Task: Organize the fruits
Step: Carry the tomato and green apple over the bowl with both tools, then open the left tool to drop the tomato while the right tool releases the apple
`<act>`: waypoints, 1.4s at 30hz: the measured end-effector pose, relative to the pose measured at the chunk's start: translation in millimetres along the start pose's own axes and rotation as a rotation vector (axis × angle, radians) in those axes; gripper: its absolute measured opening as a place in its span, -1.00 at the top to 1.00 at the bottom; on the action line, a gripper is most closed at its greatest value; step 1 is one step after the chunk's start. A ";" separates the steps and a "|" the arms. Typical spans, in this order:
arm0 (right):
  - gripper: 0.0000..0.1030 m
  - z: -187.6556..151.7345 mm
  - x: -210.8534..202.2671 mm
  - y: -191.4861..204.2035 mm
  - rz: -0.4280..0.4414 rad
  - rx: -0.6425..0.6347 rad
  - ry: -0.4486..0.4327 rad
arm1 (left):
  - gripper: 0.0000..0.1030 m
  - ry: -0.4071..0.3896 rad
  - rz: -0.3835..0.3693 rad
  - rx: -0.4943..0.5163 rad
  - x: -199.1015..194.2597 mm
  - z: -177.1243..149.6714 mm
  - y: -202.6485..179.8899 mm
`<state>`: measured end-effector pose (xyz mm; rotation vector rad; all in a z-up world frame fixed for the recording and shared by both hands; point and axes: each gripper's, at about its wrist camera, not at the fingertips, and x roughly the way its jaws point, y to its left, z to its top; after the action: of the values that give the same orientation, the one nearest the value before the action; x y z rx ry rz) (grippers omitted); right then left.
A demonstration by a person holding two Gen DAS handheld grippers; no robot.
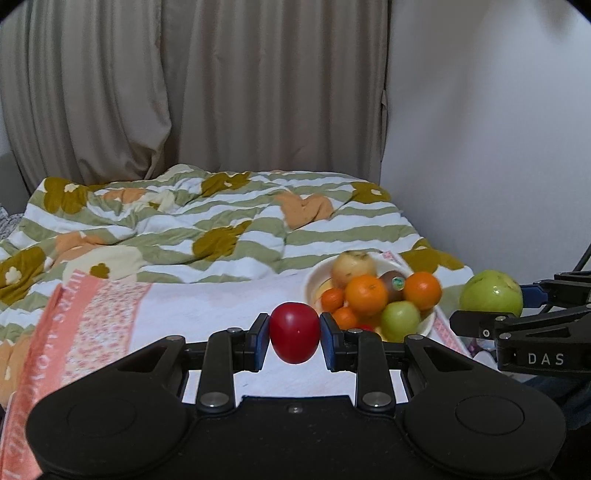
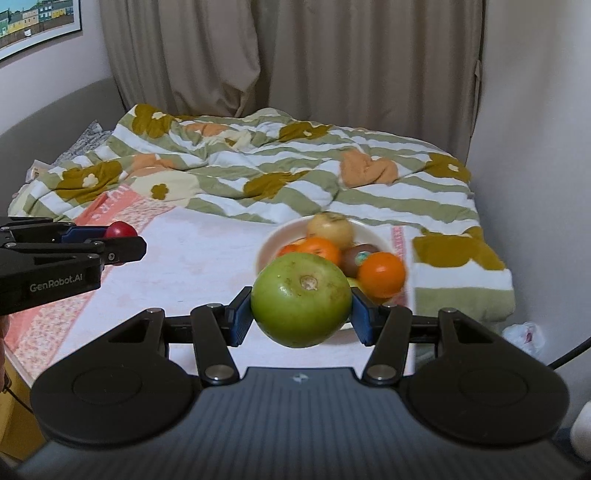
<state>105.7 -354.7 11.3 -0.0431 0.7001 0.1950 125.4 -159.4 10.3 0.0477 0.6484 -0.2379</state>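
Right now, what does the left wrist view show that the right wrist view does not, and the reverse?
Left wrist only: a small green fruit at the bowl's front. Right wrist only: a framed picture on the wall and a crumpled bag beside the bed. Both: the left claw gripping a red fruit, the right claw gripping a large green fruit, and the bowl.

Oranges (image 1: pixel 364 301): four. Green apples (image 1: pixel 493 293): two. Bowl (image 1: pixel 314 284): one.

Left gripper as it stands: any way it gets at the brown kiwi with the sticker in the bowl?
Probably not yet. The left gripper is shut on a small red fruit, so its jaws are occupied. The brown kiwi also sits wedged among oranges in the cream bowl.
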 end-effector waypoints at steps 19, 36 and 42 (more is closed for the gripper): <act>-0.35 56.7 100.8 -99.1 -0.010 0.073 0.037 | 0.38 0.136 -0.037 0.034 153.0 54.5 -32.0; -0.35 74.3 192.7 -127.8 0.002 0.132 0.123 | 0.14 0.257 -0.076 0.059 235.1 55.3 -23.3; -0.35 77.6 204.0 -129.1 0.016 0.128 0.140 | -0.77 0.202 -0.054 0.079 218.5 56.2 -19.3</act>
<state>332.4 -439.8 -64.0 0.0722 0.8514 0.1634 322.6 -229.5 -76.1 0.1315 0.8414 -0.3130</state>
